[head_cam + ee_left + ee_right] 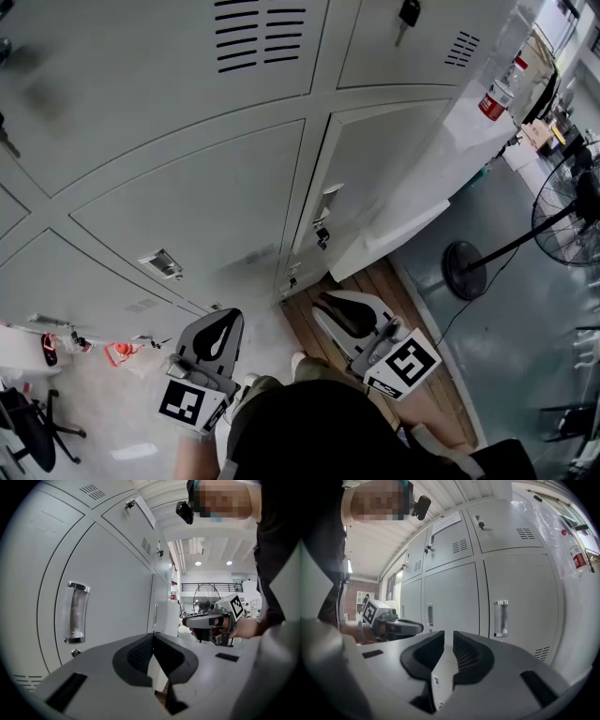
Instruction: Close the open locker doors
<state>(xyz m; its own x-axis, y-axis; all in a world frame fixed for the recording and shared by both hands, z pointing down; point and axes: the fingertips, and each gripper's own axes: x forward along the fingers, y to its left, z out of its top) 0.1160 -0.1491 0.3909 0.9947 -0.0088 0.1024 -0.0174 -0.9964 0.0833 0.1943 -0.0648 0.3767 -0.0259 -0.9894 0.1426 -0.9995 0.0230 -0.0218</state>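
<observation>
Both grippers were held level in front of the grey locker bank (pixel 187 141), jaws pointing toward it and clear of it. Left gripper (pixel 225 321): fingertips pressed together in its own view (pixel 151 635), nothing between them, no contact w/ any door. Right gripper (pixel 323 305): fingers closed to a thin slit (pixel 444 634), nothing gripped. Each gripper was visible from the other's camera, roughly side by side, w/ a hand (pixel 246 627) around the right unit's grip. Locker doors (pixel 454 602): every door in view sat flush w/ its frame. End-column door (pixel 384 169) lay ahead of the right gripper, w/ its recessed handle (pixel 325 208) on the left edge and the lock just below. Same column in the right gripper view showed a chrome handle (pixel 500 617) and a vent grille (pixel 541 653) low on the door. Door facing the left gripper (pixel 117 592) had its handle (pixel 75 613) at left and a lock cylinder (pixel 76 653) beneath. Upper-row doors carried louvres (pixel 258 33); one had a key (pixel 409 14) in its lock. A red fire extinguisher (pixel 492 98) was mounted on the bank's end panel. A pedestal fan (pixel 562 211) stood on the grey floor well to the right. Wood planking (pixel 384 286) lay under the right gripper at the base of the end column. An office chair (pixel 28 427) stood at far left.
</observation>
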